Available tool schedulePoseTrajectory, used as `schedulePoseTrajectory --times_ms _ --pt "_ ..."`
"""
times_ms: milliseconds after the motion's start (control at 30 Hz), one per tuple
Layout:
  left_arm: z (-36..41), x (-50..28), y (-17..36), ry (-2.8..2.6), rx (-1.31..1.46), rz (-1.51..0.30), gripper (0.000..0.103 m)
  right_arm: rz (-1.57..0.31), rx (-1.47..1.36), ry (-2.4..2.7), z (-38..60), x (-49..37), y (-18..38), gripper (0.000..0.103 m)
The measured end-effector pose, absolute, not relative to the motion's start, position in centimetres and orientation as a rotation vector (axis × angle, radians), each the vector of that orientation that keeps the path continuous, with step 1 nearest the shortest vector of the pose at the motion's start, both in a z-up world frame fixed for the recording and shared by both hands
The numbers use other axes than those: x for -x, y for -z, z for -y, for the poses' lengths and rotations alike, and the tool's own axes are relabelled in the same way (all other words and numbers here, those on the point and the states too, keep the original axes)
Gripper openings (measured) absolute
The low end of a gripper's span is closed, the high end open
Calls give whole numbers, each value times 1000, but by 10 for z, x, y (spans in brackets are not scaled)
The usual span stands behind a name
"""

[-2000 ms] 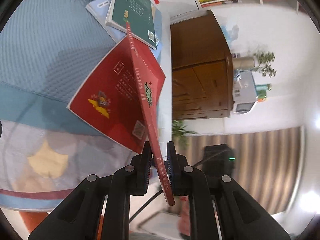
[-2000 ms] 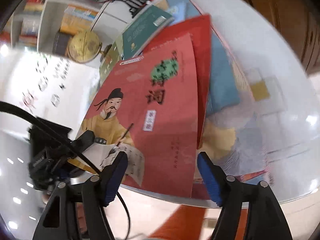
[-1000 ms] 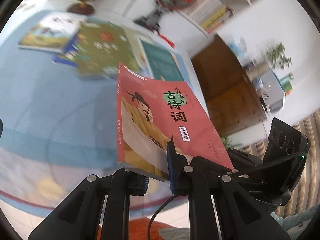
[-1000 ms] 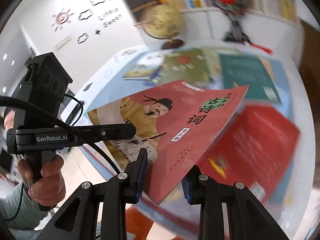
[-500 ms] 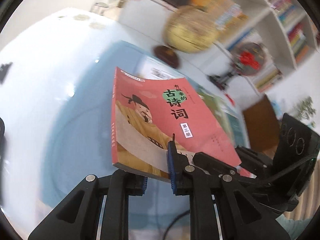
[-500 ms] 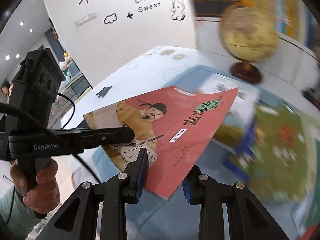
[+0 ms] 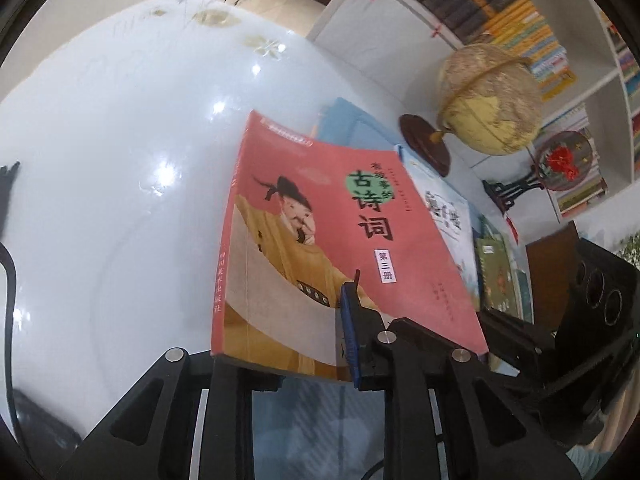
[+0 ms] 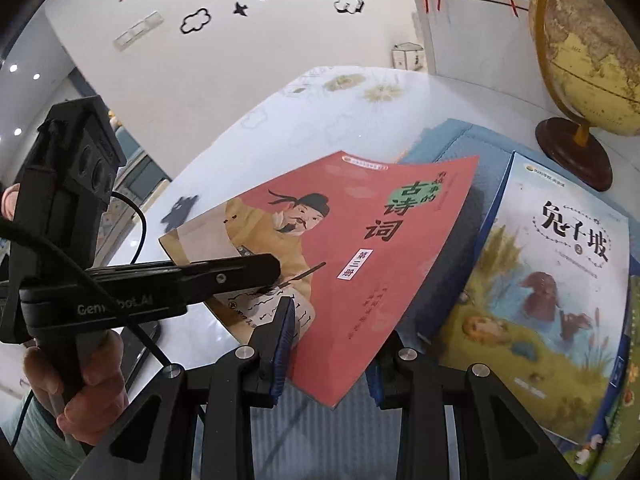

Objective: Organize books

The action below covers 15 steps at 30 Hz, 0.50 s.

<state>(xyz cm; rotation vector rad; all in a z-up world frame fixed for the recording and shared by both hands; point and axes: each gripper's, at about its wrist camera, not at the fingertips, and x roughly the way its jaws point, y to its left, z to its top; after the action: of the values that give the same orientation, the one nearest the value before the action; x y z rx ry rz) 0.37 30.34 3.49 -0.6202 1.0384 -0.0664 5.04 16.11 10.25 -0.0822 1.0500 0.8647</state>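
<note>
A red poetry book with a man in a yellow robe on its cover is held level above the white table. My left gripper is shut on its near edge. My right gripper is shut on the book's lower corner. The left gripper's finger shows in the right wrist view, pressed on the cover. A rabbit picture book lies on a blue mat just right of the red book. More books lie further right.
A yellow globe on a dark wooden base stands at the table's far side. A red ornament on a black stand is beside it. Bookshelves line the wall behind. A phone lies at the table's left edge.
Both grippers have carried the red book leftward across the table, away from the scattered books, to the mat's left end near the globe. Both stayed shut on it.
</note>
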Motion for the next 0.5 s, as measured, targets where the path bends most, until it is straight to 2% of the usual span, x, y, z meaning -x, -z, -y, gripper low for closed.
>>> schedulePoseTrajectory --times_ms 300,400,500 --pt "-316 -12 -10 -2 616 -1164 40 -1170 22 -832 -167 -68 -74 30" --pt "-327 -5 -12 -87 589 -1166 43 -1246 8 -878 -166 -68 -65 36" --pt "-331 -3 -23 -205 480 -1169 41 -1280 87 -932 -159 -52 -64 38"
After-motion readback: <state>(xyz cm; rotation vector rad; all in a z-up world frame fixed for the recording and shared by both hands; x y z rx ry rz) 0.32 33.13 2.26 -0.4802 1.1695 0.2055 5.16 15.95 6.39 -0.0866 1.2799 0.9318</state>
